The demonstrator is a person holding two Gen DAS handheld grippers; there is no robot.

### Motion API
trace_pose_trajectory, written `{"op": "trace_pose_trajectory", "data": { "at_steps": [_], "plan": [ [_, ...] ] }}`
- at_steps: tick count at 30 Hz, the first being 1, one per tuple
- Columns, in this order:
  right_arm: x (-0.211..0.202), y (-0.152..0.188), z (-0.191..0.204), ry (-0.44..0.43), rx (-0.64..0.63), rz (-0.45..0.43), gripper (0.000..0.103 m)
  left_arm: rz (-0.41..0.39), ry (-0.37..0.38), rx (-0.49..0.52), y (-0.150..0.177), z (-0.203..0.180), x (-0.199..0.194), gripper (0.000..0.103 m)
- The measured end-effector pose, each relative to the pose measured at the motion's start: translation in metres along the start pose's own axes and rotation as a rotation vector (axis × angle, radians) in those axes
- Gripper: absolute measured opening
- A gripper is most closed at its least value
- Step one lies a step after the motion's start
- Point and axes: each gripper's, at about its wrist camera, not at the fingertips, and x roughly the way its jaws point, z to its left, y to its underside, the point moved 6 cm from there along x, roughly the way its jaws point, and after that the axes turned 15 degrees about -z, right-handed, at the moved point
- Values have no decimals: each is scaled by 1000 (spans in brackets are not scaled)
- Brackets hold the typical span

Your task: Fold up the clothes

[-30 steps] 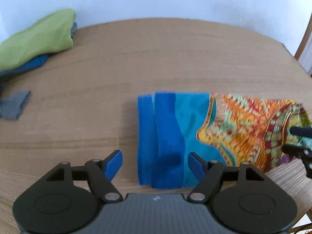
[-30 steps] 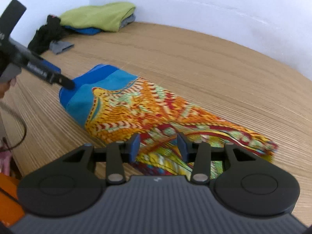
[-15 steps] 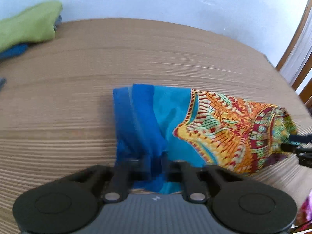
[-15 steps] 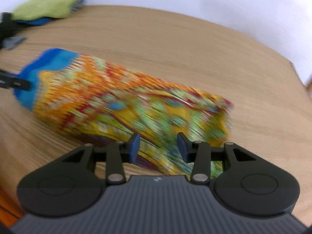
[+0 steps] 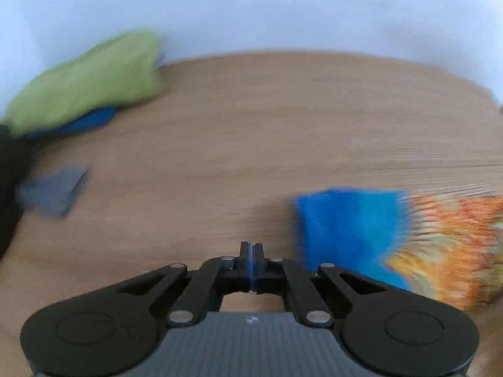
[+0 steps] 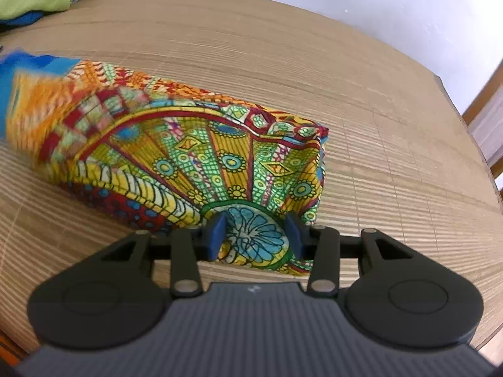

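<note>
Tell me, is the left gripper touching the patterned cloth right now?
Apart. In the left wrist view the left gripper is shut on nothing, with bare table between its tips and the patterned cloth.

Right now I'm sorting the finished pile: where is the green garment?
The green garment lies at the table's far left edge by the wall, on top of a blue one, well away from the patterned cloth.

A pale wood-grain table (image 6: pixel 361 72) meets a plain white wall (image 5: pixel 283 9) (daylight, softly lit).
</note>
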Motion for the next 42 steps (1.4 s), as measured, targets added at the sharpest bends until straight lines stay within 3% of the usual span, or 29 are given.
{"op": "trace_pose_trajectory", "data": {
  "at_steps": [5, 8, 12, 14, 15, 16, 19, 21, 23, 25, 29, 32, 34, 35, 36, 39, 40, 42],
  "plan": [
    [-11, -12, -2, -17, 16, 10, 45, -53, 143, -59, -9, -4, -16, 9],
    [-25, -40, 4, -105, 63, -71, 45, -47, 311, -84, -13, -33, -14, 17],
    [-9, -67, 29, -283, 107, -93, 45, 29, 484, -46, -5, -84, 8, 19],
    [13, -73, 40, -339, 116, -62, 45, 94, 516, 7, 3, -109, 37, 20],
    [29, -72, 45, -342, 113, -35, 45, 96, 497, 12, 5, -112, 50, 19],
    [45, -72, 49, -328, 104, -22, 45, 83, 472, 7, 5, -112, 62, 10],
    [90, -78, 47, -168, 59, -83, 44, 60, 371, -58, -5, -97, 93, 9],
    [100, -83, 28, -81, 175, -122, 44, 43, 294, -88, -13, -79, 104, 10],
    [95, -85, 6, -1, 276, -163, 44, 63, 294, -115, -15, -67, 103, 14],
    [79, -83, -16, 56, 366, -202, 45, 63, 361, -139, -17, -67, 88, 21],
    [30, -67, -25, -91, 478, -184, 45, 90, 583, -102, -4, -108, 42, 45],
    [19, -49, -12, -167, 414, -135, 45, 125, 703, -57, 21, -158, 27, 45],
    [29, -41, -11, -162, 371, -131, 45, 126, 654, 14, 33, -183, 39, 44],
    [35, -39, -13, -151, 357, -139, 45, 112, 631, 17, 33, -187, 47, 34],
    [42, -36, -15, -140, 343, -147, 45, 93, 612, 3, 32, -189, 55, 34],
    [64, -37, -36, -90, 340, -175, 44, 108, 536, -81, 13, -181, 84, 19],
    [72, -40, -49, -66, 351, -187, 44, 88, 494, -77, 7, -177, 90, 19],
    [84, -43, -69, -6, 345, -213, 44, 77, 376, -62, 3, -165, 97, 33]
  ]
}}
